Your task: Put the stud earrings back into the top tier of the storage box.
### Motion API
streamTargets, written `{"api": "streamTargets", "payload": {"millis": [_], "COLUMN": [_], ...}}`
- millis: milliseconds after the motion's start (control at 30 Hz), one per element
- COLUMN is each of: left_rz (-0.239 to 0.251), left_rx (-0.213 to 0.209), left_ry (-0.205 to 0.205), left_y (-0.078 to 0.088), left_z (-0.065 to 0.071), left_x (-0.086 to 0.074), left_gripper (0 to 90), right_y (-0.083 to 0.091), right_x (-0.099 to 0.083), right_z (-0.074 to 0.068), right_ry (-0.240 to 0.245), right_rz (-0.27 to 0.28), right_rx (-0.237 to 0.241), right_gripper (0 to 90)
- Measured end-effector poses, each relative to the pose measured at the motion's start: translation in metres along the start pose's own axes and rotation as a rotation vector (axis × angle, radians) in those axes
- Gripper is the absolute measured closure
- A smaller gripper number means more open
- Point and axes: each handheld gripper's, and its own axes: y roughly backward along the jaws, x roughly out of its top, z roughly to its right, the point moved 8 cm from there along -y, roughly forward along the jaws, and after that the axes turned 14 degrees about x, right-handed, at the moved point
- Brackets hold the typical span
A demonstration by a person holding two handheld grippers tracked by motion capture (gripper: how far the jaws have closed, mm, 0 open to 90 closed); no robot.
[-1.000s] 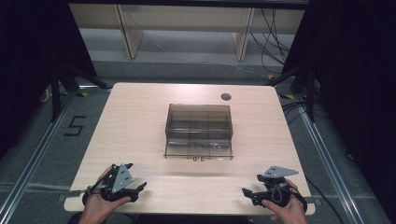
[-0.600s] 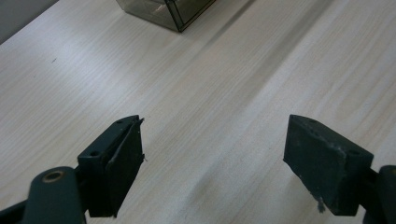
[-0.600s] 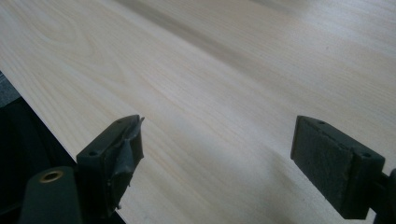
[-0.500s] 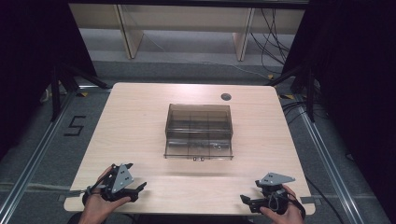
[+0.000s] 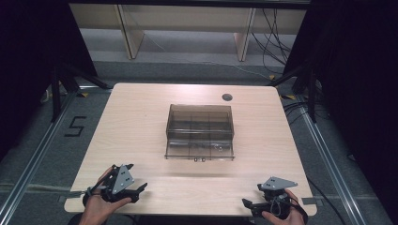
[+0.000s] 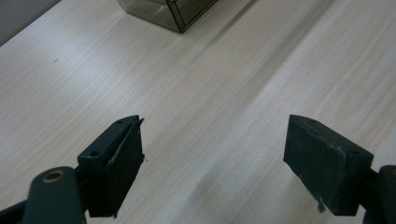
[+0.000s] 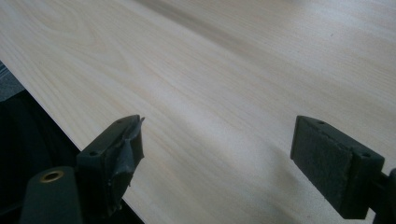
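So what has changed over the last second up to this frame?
The right hand-held gripper has drawn back toward the person, down to the table's near edge, its jaws open and empty. The left hand-held gripper stayed where it was, also open. The smoky clear box sits untouched mid-table.

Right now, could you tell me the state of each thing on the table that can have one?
Left gripper: open, holding nothing, above bare table near the front edge.
Right gripper: open, holding nothing, by the front right edge.
Clear smoky box: lid closed, upright at the table's middle, untouched.
Table: bare apart from the box.
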Motion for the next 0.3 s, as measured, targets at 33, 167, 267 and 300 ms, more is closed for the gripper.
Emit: {"api": "streamTargets", "payload": {"millis": [33,167,267,300], "left_rz": [-0.005,-0.005,-0.004,-0.005], "left_rx": [0.002,0.008,0.007,0.009], "left_ry": [-0.012,-0.014,-0.016,-0.015], "left_y": [0.0001,0.0001,0.0002,0.0], "left_z": [-0.0008,-0.0013,-0.0011,-0.0012], "left_x": [-0.0005,-0.0004,-0.0002,-0.0003], "left_gripper": [19.1,19.1,19.1,19.1], "right_y": [-0.0002,-0.0005,-0.0008,0.0], "right_x": [-0.0002,-0.0007,-0.0001,-0.0002], "right_z": [0.0001,0.0018,0.0009,-0.0011], "right_ry": [0.0,0.019,0.019,-0.004], "right_rz": [0.0,-0.007,0.001,-0.002], "right_rx": [-0.002,-0.01,0.007,0.015], "right_gripper": [17.9,17.9,17.9,17.8]}}
